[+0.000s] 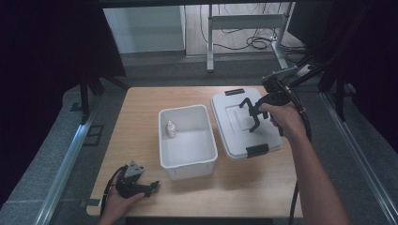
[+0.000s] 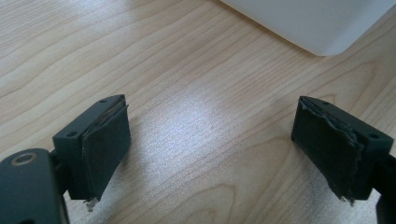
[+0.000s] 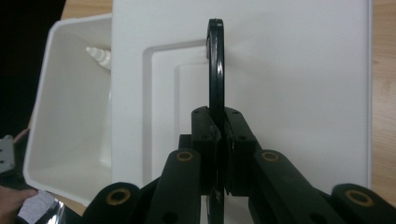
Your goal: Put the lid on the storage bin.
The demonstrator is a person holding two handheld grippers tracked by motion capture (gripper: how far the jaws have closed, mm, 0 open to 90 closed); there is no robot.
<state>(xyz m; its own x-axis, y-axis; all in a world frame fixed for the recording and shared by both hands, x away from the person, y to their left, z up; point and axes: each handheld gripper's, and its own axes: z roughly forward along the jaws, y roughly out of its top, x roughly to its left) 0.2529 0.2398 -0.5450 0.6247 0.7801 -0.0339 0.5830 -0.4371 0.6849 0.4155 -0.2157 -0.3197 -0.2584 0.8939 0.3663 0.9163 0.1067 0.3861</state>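
A white bin (image 1: pixel 164 140) stands open at the table's middle with a small white bottle (image 1: pixel 171 129) inside. Its white lid (image 1: pixel 230 136) lies flat to the right, with black latches at both ends. My right gripper (image 1: pixel 253 115) hovers over the lid, shut on a thin black handle (image 3: pixel 215 60) seen edge-on between the jaws. The right gripper view (image 3: pixel 219 121) looks down on the lid (image 3: pixel 303 70), the bin (image 3: pixel 60 116) and the bottle (image 3: pixel 100 56). My left gripper (image 1: pixel 152 186) rests low at the front left, open, with bare wood between its pads (image 2: pixel 105 149).
A corner of the bin (image 2: pixel 317 28) sits just ahead of the left gripper. The wooden table (image 1: pixel 141 108) has free room left of the bin and along the front edge. Metal rails flank the table; a desk frame with cables stands behind it.
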